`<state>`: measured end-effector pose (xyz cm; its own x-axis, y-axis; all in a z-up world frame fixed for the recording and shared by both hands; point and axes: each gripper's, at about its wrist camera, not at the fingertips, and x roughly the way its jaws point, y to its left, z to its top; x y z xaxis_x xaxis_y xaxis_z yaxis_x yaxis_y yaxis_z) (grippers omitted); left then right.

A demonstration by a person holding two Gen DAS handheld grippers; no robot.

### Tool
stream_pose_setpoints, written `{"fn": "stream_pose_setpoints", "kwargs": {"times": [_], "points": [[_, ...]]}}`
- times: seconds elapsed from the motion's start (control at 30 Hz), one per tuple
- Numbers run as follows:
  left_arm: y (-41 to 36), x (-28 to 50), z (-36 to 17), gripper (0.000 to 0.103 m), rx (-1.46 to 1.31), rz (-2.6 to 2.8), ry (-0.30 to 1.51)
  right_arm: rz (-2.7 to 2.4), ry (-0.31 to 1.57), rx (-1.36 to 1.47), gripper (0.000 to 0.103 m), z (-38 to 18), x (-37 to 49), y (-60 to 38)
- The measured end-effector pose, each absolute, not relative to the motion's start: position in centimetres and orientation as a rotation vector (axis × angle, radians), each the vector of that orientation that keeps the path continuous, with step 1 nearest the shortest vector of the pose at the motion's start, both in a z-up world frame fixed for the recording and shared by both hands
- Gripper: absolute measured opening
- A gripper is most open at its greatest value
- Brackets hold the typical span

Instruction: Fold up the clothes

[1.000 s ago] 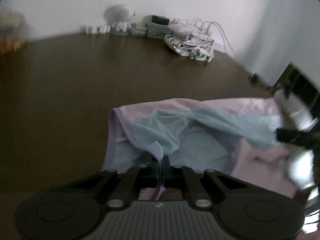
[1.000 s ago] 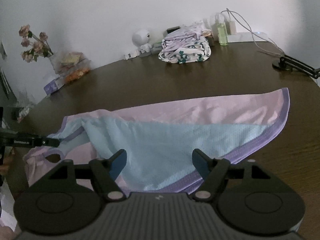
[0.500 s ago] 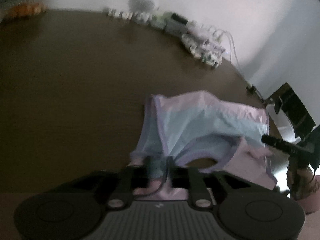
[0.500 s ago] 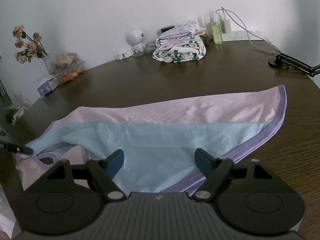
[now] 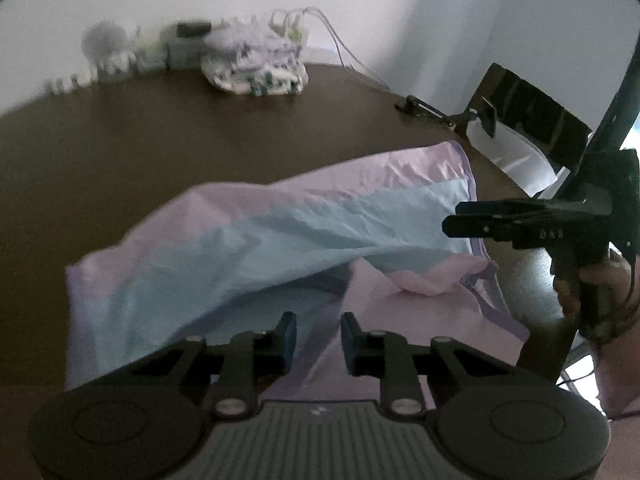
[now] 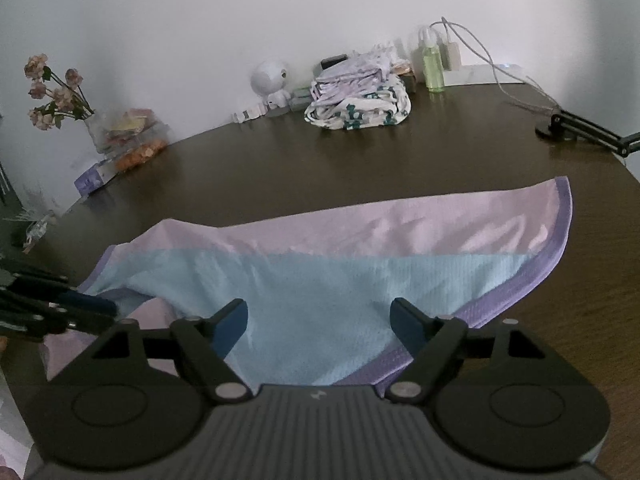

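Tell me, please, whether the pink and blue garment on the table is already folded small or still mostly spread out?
Mostly spread: the pink and blue garment lies wide across the table, with only its left end rumpled over itself.

right gripper body (image 5: 552,234), left wrist view, 3 o'clock: pale letters, partly legible, read as "DAS"; first letter uncertain.
left gripper housing (image 5: 318,411), 6 o'clock: small pale logo mark, no letters.
right gripper housing (image 6: 318,395), 6 o'clock: same logo mark.
box (image 6: 94,178), 9 o'clock: print too blurred.
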<state>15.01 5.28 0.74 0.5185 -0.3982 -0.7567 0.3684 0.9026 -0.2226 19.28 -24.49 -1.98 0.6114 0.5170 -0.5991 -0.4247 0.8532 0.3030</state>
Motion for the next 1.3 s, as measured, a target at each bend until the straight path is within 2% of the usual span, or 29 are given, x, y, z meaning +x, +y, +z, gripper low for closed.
{"fn": "stream_pose_setpoints", "kwargs": {"times": [0.07, 0.1, 0.13, 0.17, 0.5, 0.6, 0.73, 0.8, 1.0, 1.07, 1.1, 1.13, 1.3], "points": [[5.5, 15.8, 0.1, 0.02, -0.081, -0.477, 0.94, 0.553, 0.734, 0.134, 0.079, -2.2, 19.2, -24.5], [5.5, 15.9, -0.1, 0.017, -0.091, -0.485, 0.946, 0.556, 0.734, 0.133, 0.08, -2.3, 19.1, -24.5], [5.5, 16.1, -0.2, 0.005, -0.094, -0.491, 0.95, 0.558, 0.732, 0.13, 0.08, -2.3, 19.1, -24.5], [5.3, 15.9, -0.1, 0.002, -0.083, -0.486, 0.948, 0.559, 0.731, 0.13, 0.081, -2.3, 19.1, -24.5], [4.6, 9.8, 1.4, 0.001, -0.03, -0.448, 0.913, 0.573, 0.711, 0.117, 0.082, -2.5, 18.8, -24.5], [4.3, 8.6, 0.6, 0.006, -0.018, -0.448, 0.95, 0.575, 0.706, 0.108, 0.082, -2.5, 18.8, -24.4], [4.7, 8.1, 1.2, 0.03, -0.08, -0.475, 0.914, 0.578, 0.705, 0.109, 0.083, -2.5, 18.7, -24.4], [5.3, 8.7, 2.0, 0.035, -0.129, -0.457, 0.875, 0.579, 0.704, 0.109, 0.084, -2.5, 18.7, -24.4], [5.0, 11.6, 1.1, 0.036, -0.173, -0.427, 0.935, 0.582, 0.701, 0.113, 0.085, -2.6, 18.6, -24.5], [4.4, 11.6, 0.4, 0.033, -0.152, -0.447, 0.954, 0.583, 0.699, 0.111, 0.085, -2.6, 18.6, -24.4], [4.1, 11.5, 0.2, 0.025, -0.141, -0.459, 0.956, 0.584, 0.699, 0.108, 0.085, -2.6, 18.6, -24.4], [3.9, 11.2, 0.3, 0.001, -0.127, -0.448, 0.945, 0.585, 0.698, 0.105, 0.086, -2.6, 18.5, -24.4], [3.1, 9.2, 1.7, 0.001, -0.071, -0.44, 0.891, 0.588, 0.692, 0.082, 0.087, -2.6, 18.3, -24.2]]}}
